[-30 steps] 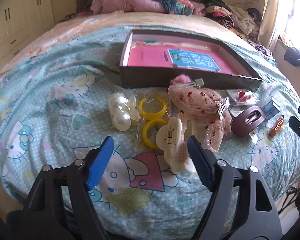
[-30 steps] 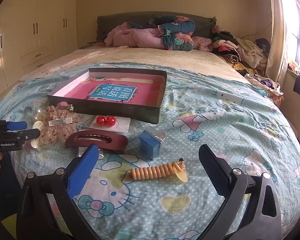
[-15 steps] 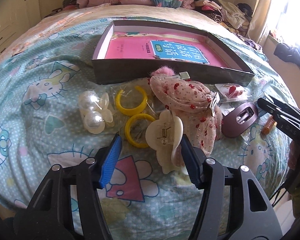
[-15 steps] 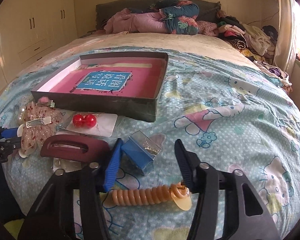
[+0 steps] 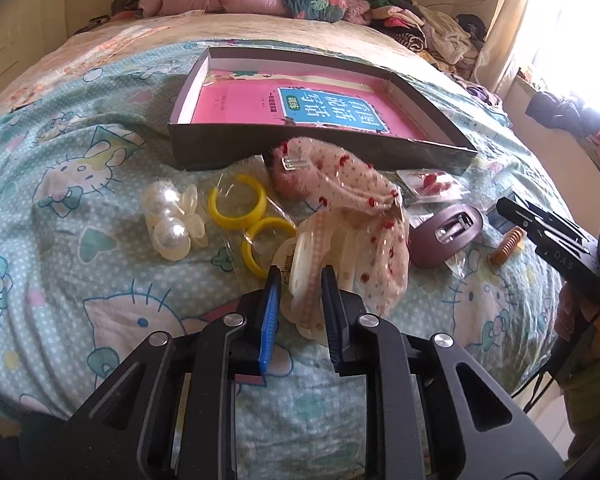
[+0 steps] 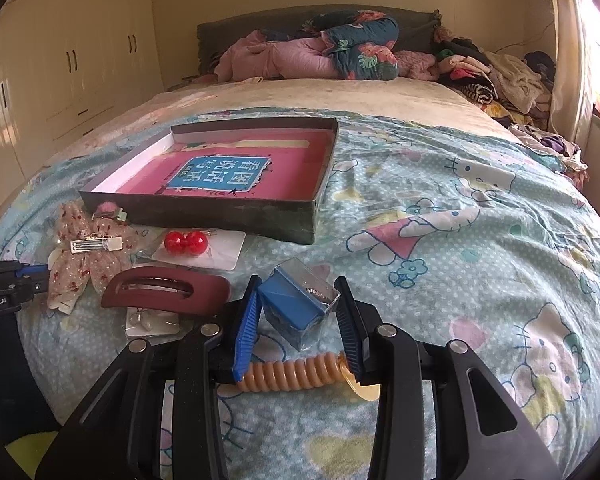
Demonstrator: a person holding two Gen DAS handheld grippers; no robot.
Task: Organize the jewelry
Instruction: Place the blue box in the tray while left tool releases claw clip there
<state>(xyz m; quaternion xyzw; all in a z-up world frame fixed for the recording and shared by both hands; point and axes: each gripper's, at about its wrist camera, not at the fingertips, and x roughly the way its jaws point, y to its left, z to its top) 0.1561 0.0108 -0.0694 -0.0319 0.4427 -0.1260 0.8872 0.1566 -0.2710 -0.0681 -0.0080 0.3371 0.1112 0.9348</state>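
Note:
My left gripper is closing, and its pads press both sides of a cream hair claw lying on the bedspread, half under a pink dotted bow. My right gripper is shut on a small blue box with a clear lid, which sits tilted between the pads. An orange spiral hair tie lies just under the right fingers. Behind both stands a shallow dark tray with a pink book inside.
Yellow hoops in a clear bag and a pearl clip lie left of the claw. A maroon clip and red bead earrings on a card lie left of the blue box. Bedding and clothes are piled by the headboard.
Both grippers moved forward and narrowed from wide open. The left closed around the cream claw, the right around the blue box.

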